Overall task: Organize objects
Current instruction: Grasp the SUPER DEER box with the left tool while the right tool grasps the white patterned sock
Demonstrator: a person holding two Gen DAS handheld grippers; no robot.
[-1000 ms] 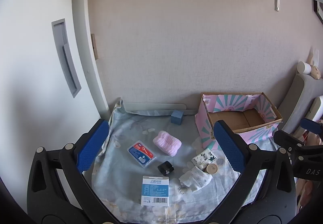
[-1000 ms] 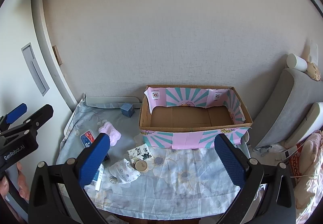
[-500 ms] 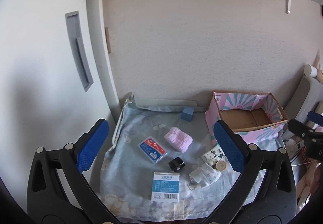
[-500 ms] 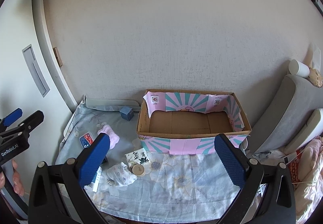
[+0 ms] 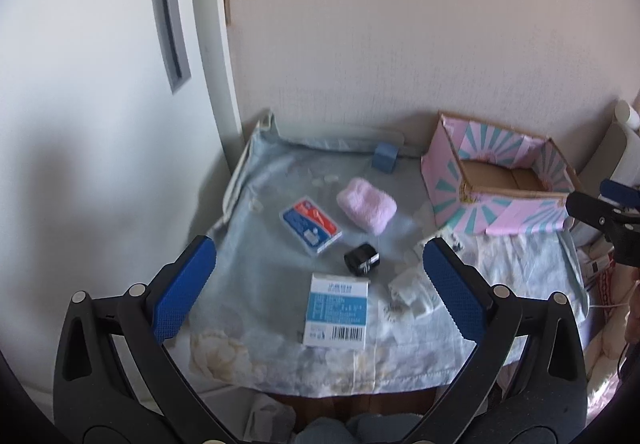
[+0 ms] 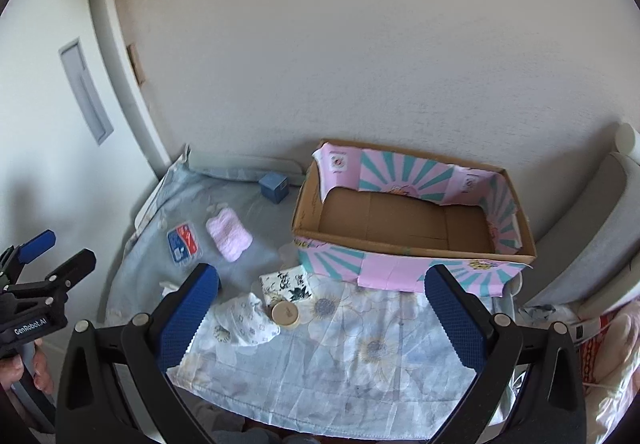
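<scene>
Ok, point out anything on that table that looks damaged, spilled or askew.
Nothing spilled or broken. The small items lie scattered at mixed angles on the floral cloth, and the cardboard box is empty; its pink paper lining sags loosely over the front wall.

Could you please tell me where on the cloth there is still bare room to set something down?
The front right of the cloth is bare, between the cardboard box and the near edge. The box floor is bare too. The left half is crowded: white carton, black cylinder, blue-red case, pink towel, with a round lid and patterned packet mid-front.
</scene>
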